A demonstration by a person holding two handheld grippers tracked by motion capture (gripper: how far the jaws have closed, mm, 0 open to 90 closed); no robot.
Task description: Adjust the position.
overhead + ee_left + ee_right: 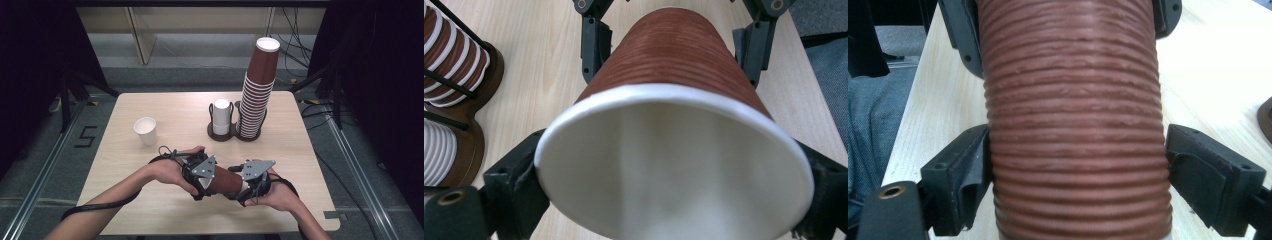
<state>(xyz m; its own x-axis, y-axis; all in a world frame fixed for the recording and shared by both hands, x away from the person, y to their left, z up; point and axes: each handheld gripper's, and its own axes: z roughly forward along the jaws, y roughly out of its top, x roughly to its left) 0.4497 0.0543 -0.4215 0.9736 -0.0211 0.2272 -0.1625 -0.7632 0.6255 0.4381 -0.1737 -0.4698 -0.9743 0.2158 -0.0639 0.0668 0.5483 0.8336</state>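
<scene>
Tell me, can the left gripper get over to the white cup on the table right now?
Probably not yet. The left gripper is clamped on the brown cup, so it is occupied. The bare table between it and the white cup leaves the way free.

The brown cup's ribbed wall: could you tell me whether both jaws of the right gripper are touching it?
Apart on one side: in the right gripper view, one jaw meets the brown cup, the other shows a slim gap.

Pale wooden table [150,210] with rounded corners, standing on a grey floor [45,165]. Dark curtains [30,60] on both sides. Light wall [200,20] at the back. Black cables [295,50] lying on the floor. Metal rails [350,155] running along each side.
</scene>
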